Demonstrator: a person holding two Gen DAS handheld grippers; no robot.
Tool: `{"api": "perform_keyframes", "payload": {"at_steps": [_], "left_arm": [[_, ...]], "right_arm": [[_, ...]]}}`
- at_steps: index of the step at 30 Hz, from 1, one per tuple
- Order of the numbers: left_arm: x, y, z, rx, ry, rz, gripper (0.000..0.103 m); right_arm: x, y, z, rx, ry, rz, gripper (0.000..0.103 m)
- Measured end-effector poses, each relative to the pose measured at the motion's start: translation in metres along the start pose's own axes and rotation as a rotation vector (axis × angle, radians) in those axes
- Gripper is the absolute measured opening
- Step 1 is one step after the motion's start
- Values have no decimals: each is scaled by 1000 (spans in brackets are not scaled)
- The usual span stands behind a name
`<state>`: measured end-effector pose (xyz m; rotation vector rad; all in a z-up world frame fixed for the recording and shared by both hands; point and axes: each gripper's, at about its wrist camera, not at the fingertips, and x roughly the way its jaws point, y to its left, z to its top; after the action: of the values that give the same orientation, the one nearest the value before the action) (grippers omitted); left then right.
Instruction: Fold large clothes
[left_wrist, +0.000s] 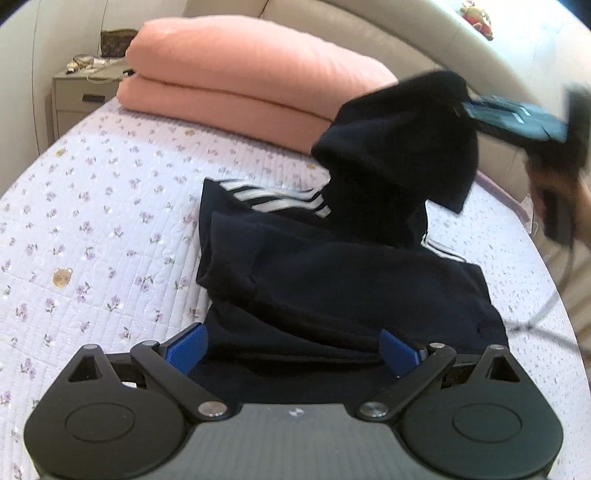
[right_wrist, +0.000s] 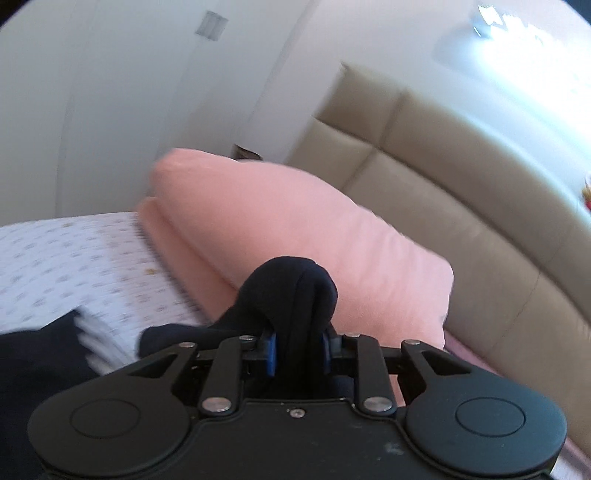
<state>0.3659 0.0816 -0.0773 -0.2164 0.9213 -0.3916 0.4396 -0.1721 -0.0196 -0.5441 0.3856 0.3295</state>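
A dark navy garment with white stripes lies on the bed, roughly in the middle of the mattress, its bulk partly folded and bunched toward the near edge. Three white stripes show on a part of it turned toward the headboard end, and another short band of stripe shows on its right side. One portion of the cloth is lifted clear of the mattress toward the right edge of the bed, hanging in a dark peak from the right gripper, which appears blurred in the left wrist view. In the right wrist view, the right gripper has its blue pads drawn in tight on a thick fold of the navy garment, which bulges out ahead of the fingertips. The left gripper hovers over the near edge of the garment with its blue pads spread wide, the dark cloth lying below and between them; no pad presses on it. Behind the garment, at the headboard end of the bed, a folded pink blanket is stacked in thick layers against the beige padded headboard. The bed cover is pale lilac with small flowers. A bedside cabinet stands beyond the far left corner of the bed
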Motion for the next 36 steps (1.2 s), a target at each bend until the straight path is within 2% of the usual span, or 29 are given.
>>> {"api": "perform_keyframes", "payload": {"at_steps": [4, 6, 7, 8, 9, 10, 11, 13, 15, 18, 21, 24, 27, 29, 30, 32, 33, 34, 35, 36], "left_arm": [[-20, -4, 3, -32, -78, 3, 101], [-24, -3, 7, -65, -101, 5, 101], [-24, -2, 10, -78, -109, -2, 101], [-23, -1, 14, -88, -114, -12, 101], [-20, 0, 17, -95, -116, -17, 101], [-15, 0, 20, -103, -113, -18, 101], [-9, -1, 24, -105, -105, -23, 101], [8, -5, 31, -98, -79, -32, 101], [31, -13, 40, -80, -47, -51, 101], [63, -26, 50, -74, -15, -106, 101], [96, -39, 60, -95, 4, -167, 101], [123, -45, 62, -107, 48, -165, 101], [142, -46, 60, -114, 113, -168, 94], [147, -44, 55, -103, 119, -146, 83], [149, -41, 53, -94, 116, -128, 73], [149, -37, 51, -89, 98, -106, 66], [147, -32, 52, -106, 80, -114, 56], [144, -28, 52, -128, 51, -137, 34], [140, -26, 52, -141, 25, -158, 20], [135, -24, 52, -149, 1, -168, 12]], "right_arm": [[-63, 33, -16, 29, -44, 53, 27], [-85, 53, -31, 64, -10, 83, 28], [-94, 65, -41, 79, 10, 94, 34], [-99, 81, -54, 74, 42, 116, 45], [-99, 95, -64, 49, 86, 143, 74], [-95, 111, -76, 19, 168, 185, 89], [-92, 123, -89, 14, 246, 243, 96], [-88, 129, -104, 78, 341, 332, 96], [-88, 117, -108, 186, 360, 375, 96], [-86, 80, -105, 321, 311, 325, 99], [-62, 38, -111, 455, 317, 234, 101], [-40, -2, -127, 639, 331, 206, 101], [-29, -32, -148, 823, 300, 249, 101], [-32, -47, -166, 940, 249, 257, 102], [-30, -50, -173, 962, 263, 238, 102], [-16, -48, -184, 950, 361, 225, 102], [-5, -41, -187, 939, 384, 253, 101], [3, -39, -189, 945, 391, 272, 98], [8, -37, -191, 968, 389, 269, 70], [5, -36, -191, 1002, 362, 257, 12]]}}
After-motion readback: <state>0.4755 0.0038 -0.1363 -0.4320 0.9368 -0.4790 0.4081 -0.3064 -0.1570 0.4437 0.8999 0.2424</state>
